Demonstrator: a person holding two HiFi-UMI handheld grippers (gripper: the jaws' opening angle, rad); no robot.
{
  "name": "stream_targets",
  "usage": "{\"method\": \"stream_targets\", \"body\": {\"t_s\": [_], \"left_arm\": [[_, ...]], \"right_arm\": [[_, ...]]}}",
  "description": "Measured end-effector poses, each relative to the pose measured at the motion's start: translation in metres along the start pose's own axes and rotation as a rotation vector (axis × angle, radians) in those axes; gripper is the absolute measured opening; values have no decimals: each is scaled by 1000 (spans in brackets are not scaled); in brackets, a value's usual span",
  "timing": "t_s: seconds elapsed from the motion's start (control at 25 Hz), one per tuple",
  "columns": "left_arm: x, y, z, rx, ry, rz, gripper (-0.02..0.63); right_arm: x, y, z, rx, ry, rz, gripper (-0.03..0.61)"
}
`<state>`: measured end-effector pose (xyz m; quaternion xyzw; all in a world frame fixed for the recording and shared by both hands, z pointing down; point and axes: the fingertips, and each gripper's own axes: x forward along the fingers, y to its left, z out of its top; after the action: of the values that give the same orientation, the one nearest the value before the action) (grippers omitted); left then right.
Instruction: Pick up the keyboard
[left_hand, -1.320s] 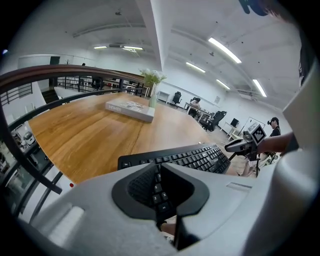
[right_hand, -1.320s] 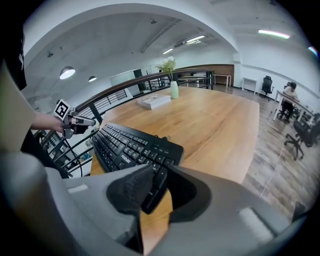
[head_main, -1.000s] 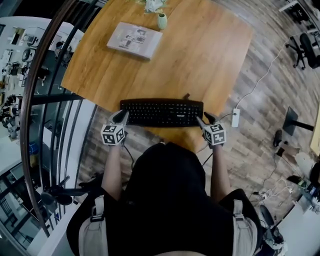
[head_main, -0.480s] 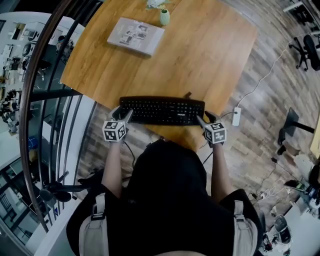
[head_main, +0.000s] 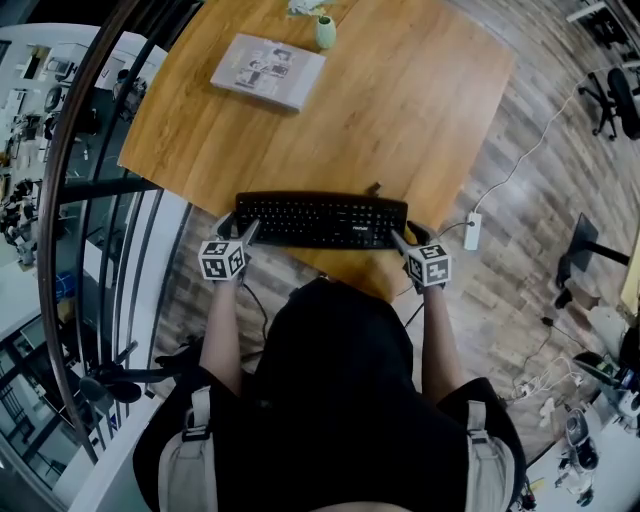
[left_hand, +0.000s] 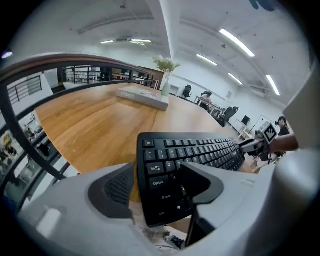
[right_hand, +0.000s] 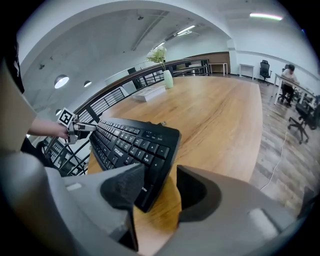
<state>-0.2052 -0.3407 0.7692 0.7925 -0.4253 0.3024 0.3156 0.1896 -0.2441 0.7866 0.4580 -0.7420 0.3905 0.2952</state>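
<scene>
Lying along the near edge of the wooden table (head_main: 400, 100), left corner jutting just past that edge, not yet lifted: the black keyboard (head_main: 322, 221). At the table's near-left, left gripper (head_main: 240, 230) with jaws opening, corner keys between them; at the near-right, right gripper (head_main: 405, 238) with jaws spread wide, pads clear of the end between them. Probably light and stiff, but long, smooth-cased, apt to tip from one end. Best pinched at both short ends together and raised level. Farther up the table, a book (head_main: 267, 70) and a vase (head_main: 325, 33).

Wood-plank floor (head_main: 510, 290), curved black railing (head_main: 50, 250) — office chairs (head_main: 615, 95), ceiling strip lights (left_hand: 240, 42)
</scene>
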Motion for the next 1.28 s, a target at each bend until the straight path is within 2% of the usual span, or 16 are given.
{"method": "stream_targets", "body": {"t_s": [0.12, 0.2, 0.28, 0.36, 0.44, 0.64, 0.92, 1.28], "left_arm": [[5, 2, -2, -94, -6, -51, 279], [8, 2, -5, -183, -6, -94, 278], [9, 1, -8, -235, 1, -130, 278], [8, 1, -8, -234, 8, -141, 278], [8, 0, -7, -229, 3, -142, 278], [5, -1, -7, -229, -30, -133, 278], [3, -1, -8, -217, -39, -127, 278], [-7, -18, -19, -210, -24, -151, 264]], "right_arm": [[1, -2, 0, 11, -18, 6, 206], [2, -4, -1, 44, -41, 18, 206], [2, -5, -3, 79, -57, 30, 206], [1, -3, -4, 89, -60, 42, 202], [1, 0, -4, 83, -57, 59, 166], [1, 1, -4, 122, -72, 96, 161], [3, 2, -5, 226, -106, 92, 160], [-8, -2, -16, 301, -138, 94, 155]]}}
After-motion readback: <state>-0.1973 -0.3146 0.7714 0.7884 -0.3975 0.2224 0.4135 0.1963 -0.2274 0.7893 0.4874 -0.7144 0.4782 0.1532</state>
